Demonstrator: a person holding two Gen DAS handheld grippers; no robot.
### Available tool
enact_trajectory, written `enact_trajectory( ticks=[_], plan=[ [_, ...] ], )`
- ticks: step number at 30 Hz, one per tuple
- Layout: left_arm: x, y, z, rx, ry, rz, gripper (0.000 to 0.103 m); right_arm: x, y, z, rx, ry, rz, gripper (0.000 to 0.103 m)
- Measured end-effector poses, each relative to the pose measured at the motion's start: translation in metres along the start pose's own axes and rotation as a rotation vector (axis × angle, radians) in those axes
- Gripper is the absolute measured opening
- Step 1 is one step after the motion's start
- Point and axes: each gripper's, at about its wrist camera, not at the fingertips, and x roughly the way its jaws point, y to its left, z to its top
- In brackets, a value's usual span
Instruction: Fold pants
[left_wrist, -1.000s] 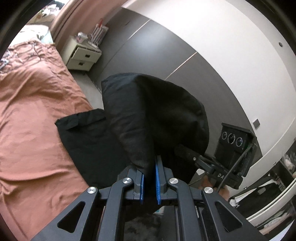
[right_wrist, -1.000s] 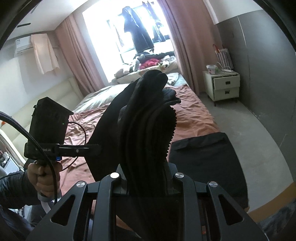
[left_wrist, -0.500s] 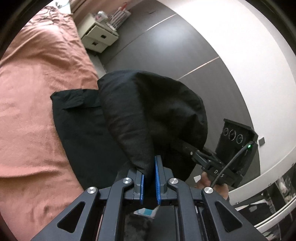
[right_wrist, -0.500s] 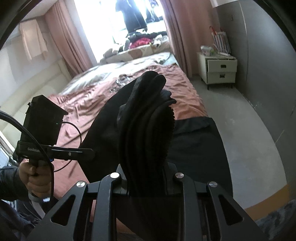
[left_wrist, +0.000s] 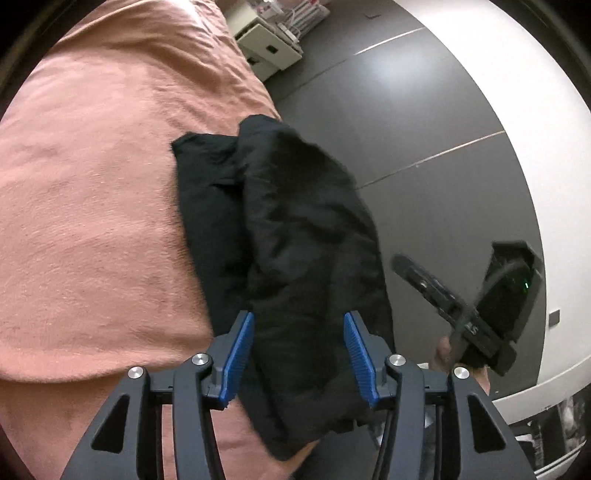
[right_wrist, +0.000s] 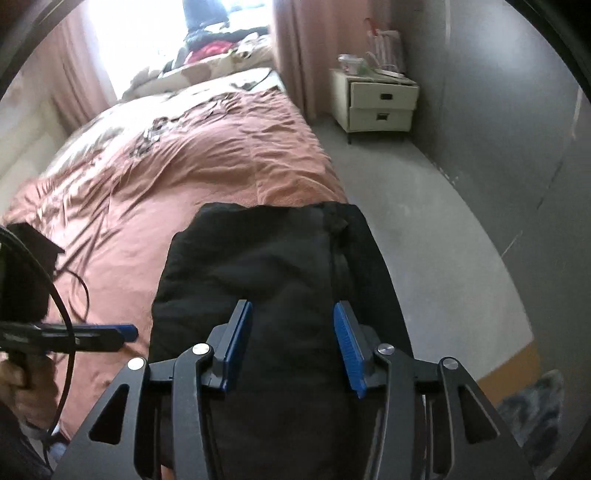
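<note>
- Both grippers have just let go: a moment ago each was clamped on bunched black cloth held up in the air, and now the jaws of both stand wide apart with nothing pinched between them.
- The black pants (right_wrist: 266, 266) now lie on the near corner of the bed (right_wrist: 207, 158), folded over on themselves, one end close to the bed's edge beside the grey floor (right_wrist: 436, 221).
- The left gripper (left_wrist: 298, 354) hovers just over the top layer, its blue pads (left_wrist: 240, 354) on either side of a raised hump of cloth.
- The right gripper (right_wrist: 291, 349) hangs over the same bundle, blue pads apart, cloth below them; I cannot tell if they touch it.
- From the left view the upper layer looks puffy and uneven, not pressed flat.
- My reading: this fold has been laid down, and smoothing or one more fold likely remains.
- A pale nightstand (right_wrist: 376, 103) stands well beyond, by the wall.
</note>
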Motion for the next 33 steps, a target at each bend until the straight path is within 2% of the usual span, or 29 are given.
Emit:
enact_trajectory(
  ticks=[8, 12, 17, 20, 24, 25, 27, 28, 29, 32, 33],
  plan=[
    [0.004, 0.004, 0.031, 0.035, -0.036, 0.015, 0.052, -0.06, 0.001, -0.048, 0.127, -0.041, 0.022, 0.044],
    [0.014, 0.009, 0.051, 0.045, -0.042, 0.02, 0.052, -0.069, -0.011, -0.088, 0.199, -0.037, 0.028, 0.044],
    [0.029, 0.012, 0.07, 0.049, -0.044, 0.022, 0.052, -0.091, -0.016, -0.13, 0.273, -0.081, 0.065, 0.044],
    [0.034, 0.016, 0.079, 0.037, -0.056, -0.004, 0.052, -0.091, -0.015, -0.144, 0.284, -0.106, 0.031, 0.044],
    [0.045, 0.02, 0.091, 0.041, -0.068, -0.001, 0.051, -0.092, -0.009, -0.161, 0.327, -0.135, 0.039, 0.042],
    [0.048, 0.023, 0.095, 0.031, -0.072, -0.005, 0.05, -0.094, -0.007, -0.165, 0.341, -0.145, 0.053, 0.04],
    [0.052, 0.027, 0.1, 0.011, -0.08, -0.004, 0.04, -0.09, -0.004, -0.168, 0.36, -0.155, 0.084, 0.04],
    [0.055, 0.029, 0.104, 0.003, -0.083, 0.0, 0.029, -0.089, -0.002, -0.17, 0.365, -0.155, 0.094, 0.04],
    [0.056, 0.031, 0.106, -0.003, -0.086, 0.002, 0.012, -0.085, -0.001, -0.172, 0.369, -0.152, 0.097, 0.04],
    [0.051, 0.033, 0.104, -0.011, -0.099, 0.01, 0.006, -0.071, 0.0, -0.177, 0.381, -0.13, 0.118, 0.039],
    [0.048, 0.033, 0.103, -0.005, -0.111, 0.015, 0.006, -0.066, -0.001, -0.177, 0.381, -0.115, 0.109, 0.036]
  ],
)
